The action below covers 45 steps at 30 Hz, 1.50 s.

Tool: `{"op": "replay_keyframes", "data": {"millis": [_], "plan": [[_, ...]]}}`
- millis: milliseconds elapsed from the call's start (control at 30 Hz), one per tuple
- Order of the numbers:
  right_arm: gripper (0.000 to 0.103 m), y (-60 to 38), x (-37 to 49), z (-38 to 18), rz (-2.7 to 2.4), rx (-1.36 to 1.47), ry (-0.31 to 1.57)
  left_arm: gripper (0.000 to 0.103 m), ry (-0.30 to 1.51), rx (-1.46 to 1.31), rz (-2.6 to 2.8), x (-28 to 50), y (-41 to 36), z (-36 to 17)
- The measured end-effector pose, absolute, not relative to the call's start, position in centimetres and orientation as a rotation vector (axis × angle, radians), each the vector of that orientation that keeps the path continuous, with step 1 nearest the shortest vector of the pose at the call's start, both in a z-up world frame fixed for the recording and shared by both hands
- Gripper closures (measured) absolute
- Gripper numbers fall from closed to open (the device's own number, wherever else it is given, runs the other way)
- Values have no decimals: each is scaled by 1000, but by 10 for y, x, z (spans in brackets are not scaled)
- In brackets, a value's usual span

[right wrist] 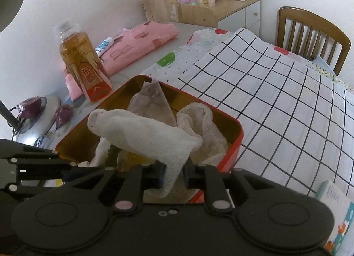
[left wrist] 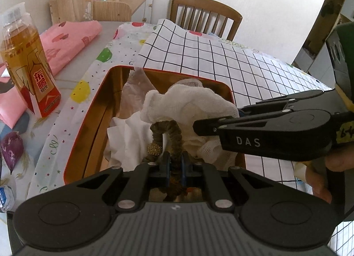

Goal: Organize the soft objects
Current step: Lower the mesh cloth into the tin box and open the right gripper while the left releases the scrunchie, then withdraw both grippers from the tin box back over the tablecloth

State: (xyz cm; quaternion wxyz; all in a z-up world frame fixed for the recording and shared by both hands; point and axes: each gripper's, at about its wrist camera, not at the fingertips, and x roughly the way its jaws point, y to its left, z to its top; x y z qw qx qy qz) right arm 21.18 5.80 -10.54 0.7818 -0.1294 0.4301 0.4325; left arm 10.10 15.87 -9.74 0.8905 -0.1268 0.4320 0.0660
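Filling up nicely: the red tin (left wrist: 230,92) with its gold inside already holds several soft items, among them a crumpled white tissue (left wrist: 126,138), a loose gauze cloth (right wrist: 199,121) and a clear plastic bag (right wrist: 152,103) standing at the back.

Left gripper (left wrist: 176,163): jaws pinched tight on a brown hair scrunchie (left wrist: 168,130), whose loop stands up over the tin's contents, not yet let go.

Right gripper (right wrist: 173,176): jaws narrow, with a white gauze towel (right wrist: 141,136) hanging between them; the cloth drapes over the tin, its far end lifted. Whether the pads bite the cloth cannot be told.

Judgement: late stage. Both last items are above or inside the tin; what is left is releasing them and perhaps tucking cloth below the rim.

Pink folded cloth (left wrist: 66,41) lies well apart beyond the drink bottle (left wrist: 28,68); whether it belongs to the job is unclear.
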Motion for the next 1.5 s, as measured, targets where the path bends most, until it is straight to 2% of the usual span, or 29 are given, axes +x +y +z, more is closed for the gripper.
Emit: {"op": "replay_keyframes", "data": {"millis": [633, 867, 933, 1000, 1500], "plan": [[53, 27, 199, -68, 974, -210, 849, 93, 867, -259, 145, 87, 151, -79], [53, 4, 187, -52, 970, -167, 810, 90, 831, -243, 148, 78, 146, -67], [53, -2, 183, -48, 964, -162, 801, 80, 827, -243, 145, 77, 146, -65], [53, -8, 179, -44, 960, -153, 793, 74, 823, -245, 148, 76, 146, -64], [44, -73, 143, -11, 909, -98, 700, 74, 749, -166, 80, 61, 110, -33]]}}
